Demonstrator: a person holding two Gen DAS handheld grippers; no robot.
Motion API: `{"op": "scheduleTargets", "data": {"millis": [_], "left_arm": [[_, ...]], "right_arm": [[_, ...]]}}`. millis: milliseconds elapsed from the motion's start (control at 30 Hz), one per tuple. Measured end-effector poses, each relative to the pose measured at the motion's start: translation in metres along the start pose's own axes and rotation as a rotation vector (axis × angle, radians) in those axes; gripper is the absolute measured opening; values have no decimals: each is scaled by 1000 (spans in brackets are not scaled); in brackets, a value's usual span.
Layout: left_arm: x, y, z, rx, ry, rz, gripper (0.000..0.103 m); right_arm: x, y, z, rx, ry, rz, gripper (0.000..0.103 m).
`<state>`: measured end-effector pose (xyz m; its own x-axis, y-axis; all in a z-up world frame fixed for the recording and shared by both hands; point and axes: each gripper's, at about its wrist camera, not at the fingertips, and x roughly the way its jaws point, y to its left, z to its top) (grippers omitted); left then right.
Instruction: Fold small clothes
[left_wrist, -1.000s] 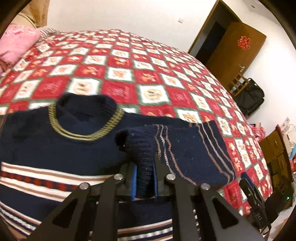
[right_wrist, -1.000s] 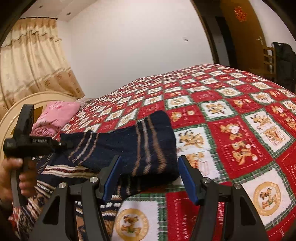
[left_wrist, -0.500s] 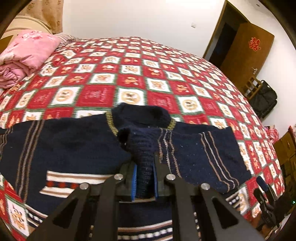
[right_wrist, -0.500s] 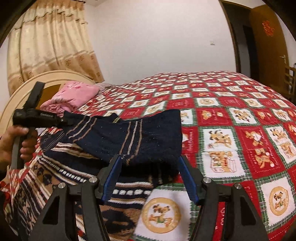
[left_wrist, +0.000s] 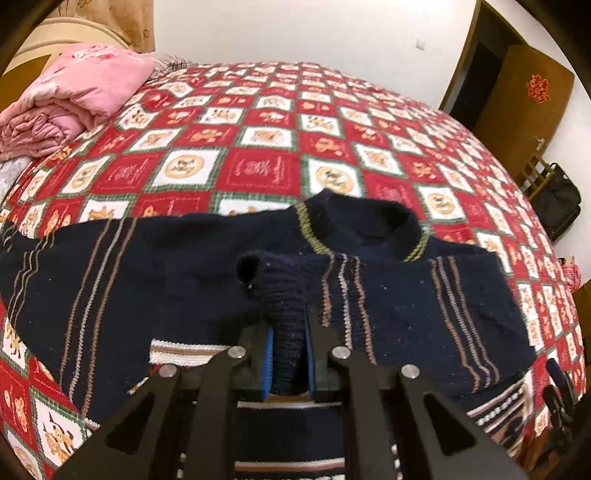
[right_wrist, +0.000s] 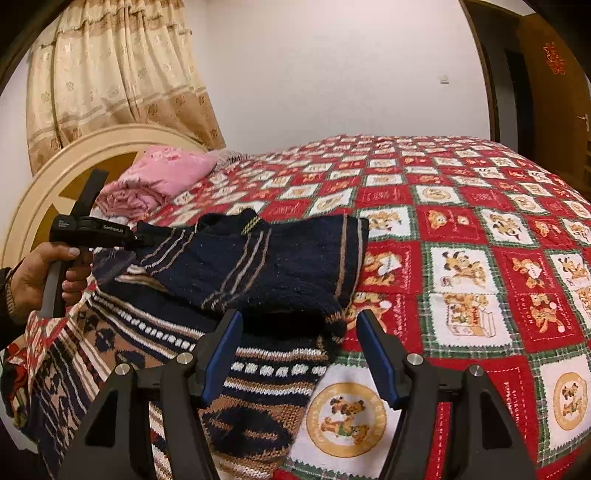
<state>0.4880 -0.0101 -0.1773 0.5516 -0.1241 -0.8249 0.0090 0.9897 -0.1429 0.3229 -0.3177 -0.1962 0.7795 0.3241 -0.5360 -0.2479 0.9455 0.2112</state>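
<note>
Left gripper (left_wrist: 289, 363) is clamped tight, blue pads pinching a knit cuff (left_wrist: 286, 314) between them. Left hand (right_wrist: 44, 280) grips its handle, thumb on top. Right gripper (right_wrist: 299, 354) hangs level, jaws spread wide, nothing between its fingers.

One sweater (left_wrist: 207, 280) lies on one bed (left_wrist: 266, 140). Two hand-held grippers are in view: the left hand-held gripper (left_wrist: 288, 363) and the right hand-held gripper (right_wrist: 299, 354). One hand (right_wrist: 40, 277) shows. One pink quilt (left_wrist: 70, 99), one curtain (right_wrist: 118, 70), one door (left_wrist: 524, 107), one black bag (left_wrist: 557, 199).
</note>
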Motion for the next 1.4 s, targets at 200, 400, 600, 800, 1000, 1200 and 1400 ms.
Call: {"op": "scheduleTargets", "data": {"millis": [200, 400, 600, 800, 1000, 1200, 1400], "left_arm": [[25, -4, -8, 24, 37, 46, 15], [30, -1, -14, 52, 31, 94, 26], [5, 19, -27, 97, -10, 114, 57], [2, 32, -45, 144, -30, 211, 68], [-5, 36, -58, 121, -20, 166, 68], [-5, 38, -68, 101, -17, 119, 70], [-6, 34, -74, 75, -32, 118, 72]], "right_arm": [[1, 10, 31, 33, -28, -6, 65], [63, 23, 37, -16, 192, -59, 65], [62, 49, 10, -225, 285, -170, 66], [47, 84, 33, -184, 193, -120, 66], [110, 104, 13, -199, 327, -181, 66], [91, 115, 25, -120, 239, -148, 66], [121, 114, 34, -58, 320, -219, 66]]}}
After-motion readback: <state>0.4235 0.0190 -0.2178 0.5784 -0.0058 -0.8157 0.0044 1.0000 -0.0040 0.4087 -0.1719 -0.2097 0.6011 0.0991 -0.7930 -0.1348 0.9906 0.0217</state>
